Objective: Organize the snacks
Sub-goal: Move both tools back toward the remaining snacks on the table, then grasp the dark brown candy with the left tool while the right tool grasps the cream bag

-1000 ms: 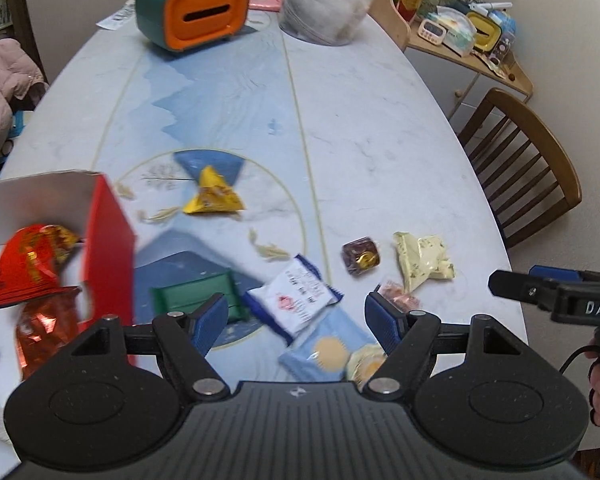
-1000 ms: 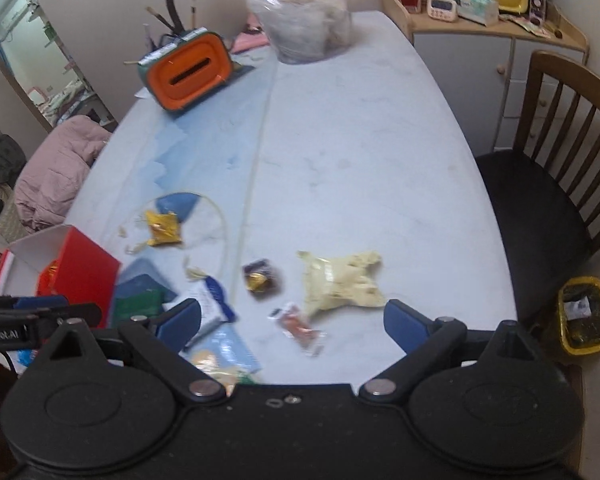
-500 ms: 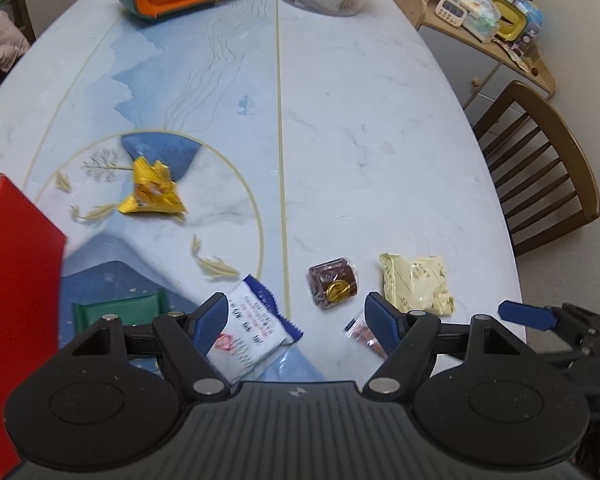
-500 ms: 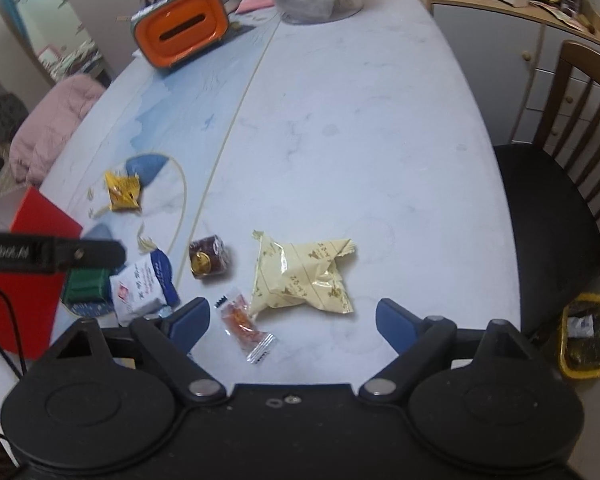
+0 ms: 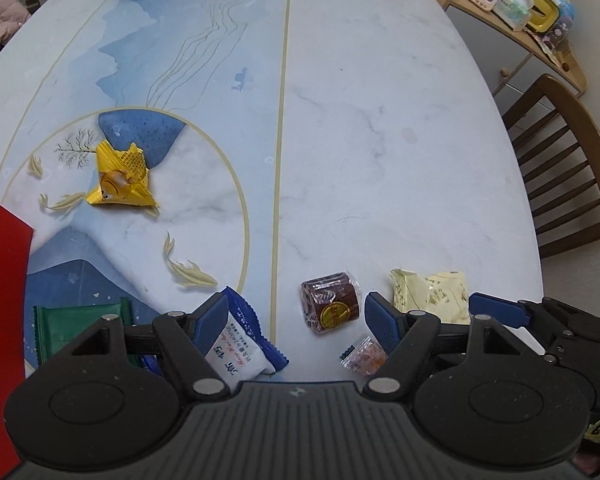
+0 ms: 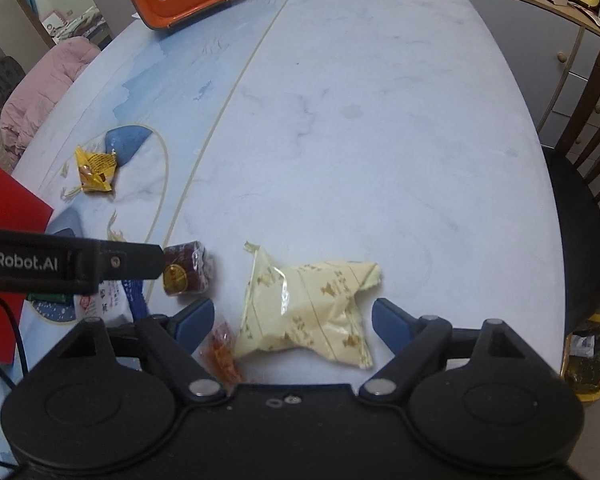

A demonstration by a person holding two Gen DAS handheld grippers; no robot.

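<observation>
While jaws closing, pale yellow packet between right gripper pads (untouched).

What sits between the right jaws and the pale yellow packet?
Nothing visible. The right gripper stands open, jaws just been closing, astride the pale yellow packet without touching it. A small orange candy lies beside its left jaw.

Snacks lie scattered flat on the table. A gold packet sits alone on the painted circle, well apart from the rest. Nearer in, a green wrapper lies beside a white-and-blue sachet. A dark brown sweet with a gold seal lies just right of the seam. Beside it, a small clear orange candy lies just beside the crinkled pale yellow bag. At the left edge stands a red box.
</observation>
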